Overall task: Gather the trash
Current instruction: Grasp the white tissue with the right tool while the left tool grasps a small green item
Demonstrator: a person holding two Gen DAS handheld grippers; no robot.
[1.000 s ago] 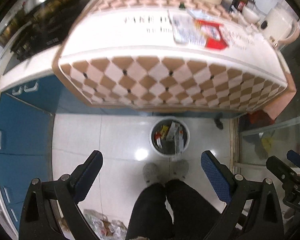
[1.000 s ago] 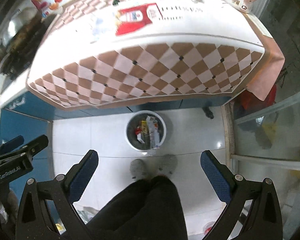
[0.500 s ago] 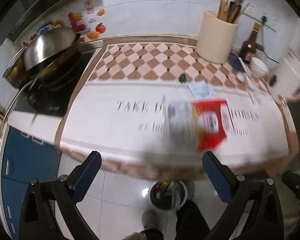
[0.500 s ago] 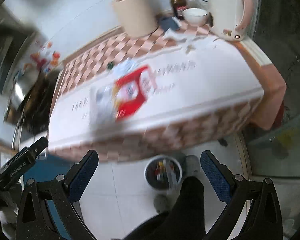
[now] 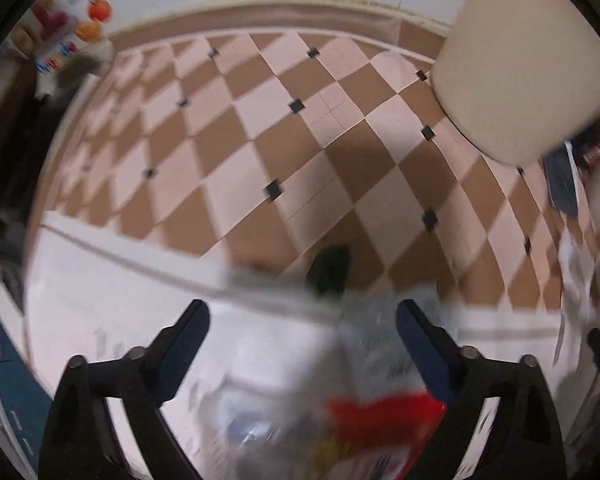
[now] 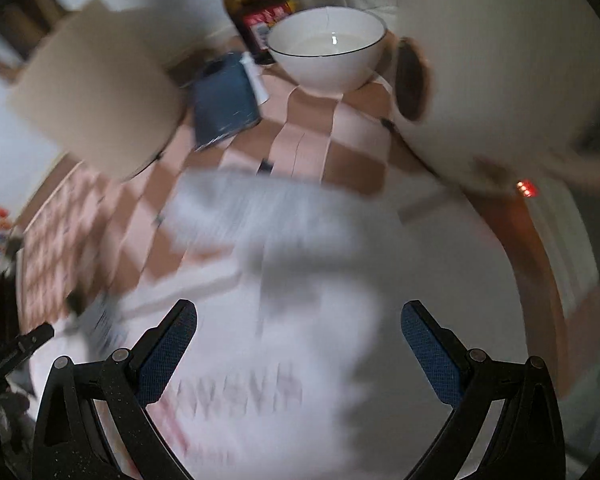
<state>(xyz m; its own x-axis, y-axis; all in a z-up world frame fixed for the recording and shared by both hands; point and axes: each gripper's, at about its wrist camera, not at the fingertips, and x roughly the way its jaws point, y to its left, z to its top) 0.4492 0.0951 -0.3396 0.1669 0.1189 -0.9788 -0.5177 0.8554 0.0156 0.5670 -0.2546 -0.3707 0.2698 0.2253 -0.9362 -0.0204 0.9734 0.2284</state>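
My left gripper [image 5: 302, 316] is open and empty, low over the counter mat [image 5: 260, 128]. A blurred clear plastic wrapper [image 5: 380, 344] with a red packet [image 5: 384, 416] lies between and under its fingers. A small dark green scrap [image 5: 332, 268] sits just beyond the wrapper. My right gripper [image 6: 298, 316] is open and empty above a blurred white crumpled paper [image 6: 268, 204] on the mat. A dark blue packet [image 6: 224, 104] lies further back.
A cream utensil holder [image 5: 528, 60] stands at the back right; it also shows in the right wrist view [image 6: 96, 92]. A white bowl [image 6: 328, 50], a brown sauce bottle [image 6: 260, 0] and a white kettle [image 6: 500, 80] stand behind the paper.
Both grippers have dropped from above the floor bin to close over the counter. The bin and the person's legs have gone out of view. Both stay open.
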